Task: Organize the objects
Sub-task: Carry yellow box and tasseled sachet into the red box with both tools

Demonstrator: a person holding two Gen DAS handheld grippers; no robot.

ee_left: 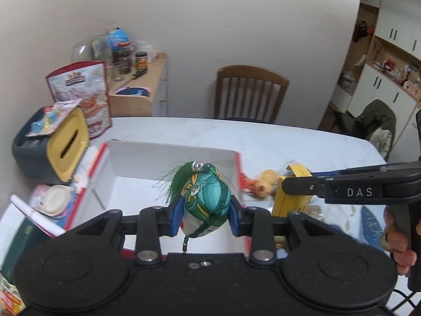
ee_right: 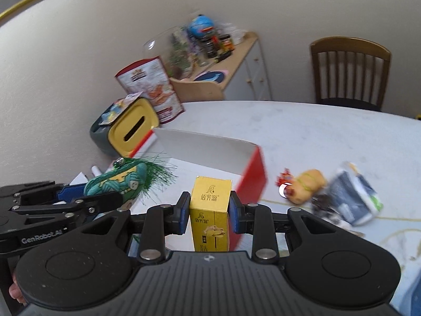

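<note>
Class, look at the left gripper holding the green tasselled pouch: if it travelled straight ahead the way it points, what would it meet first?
Probably the far white wall of the open box, since the left gripper holds the green tasselled pouch above the box interior; height is unclear, so it might pass over the wall.

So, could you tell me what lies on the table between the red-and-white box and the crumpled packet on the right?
In the right wrist view, a small tan figurine lies between the box and the packet.
</note>
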